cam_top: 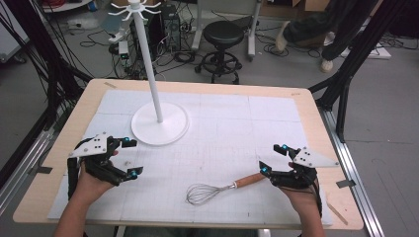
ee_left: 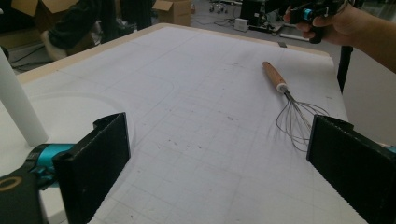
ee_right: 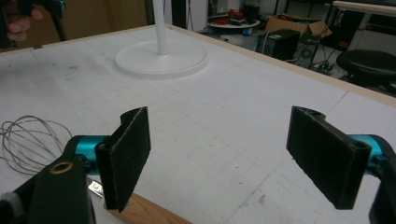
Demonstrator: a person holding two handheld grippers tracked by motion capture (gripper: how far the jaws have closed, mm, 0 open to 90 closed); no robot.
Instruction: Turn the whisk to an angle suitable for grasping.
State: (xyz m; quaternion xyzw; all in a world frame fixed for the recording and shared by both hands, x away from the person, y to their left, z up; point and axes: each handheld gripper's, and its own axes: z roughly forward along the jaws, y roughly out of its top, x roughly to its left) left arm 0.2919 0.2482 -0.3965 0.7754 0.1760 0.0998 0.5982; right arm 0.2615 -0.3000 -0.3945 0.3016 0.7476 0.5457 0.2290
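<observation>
Wooden-handled whisk beside right gripper, left gripper, fingers spread, empty

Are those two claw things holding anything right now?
No. The left gripper and right gripper are both open and empty; the whisk lies on the table, its wooden handle near the right one.

The silver wire whisk with a reddish-brown wooden handle lies on a white mat printed with a faint grey grid, which covers a pale tan wooden table. The tall stand with round base is all white. Both black two-jaw grippers, left and right, carry bright teal accents and grey top plates.
</observation>
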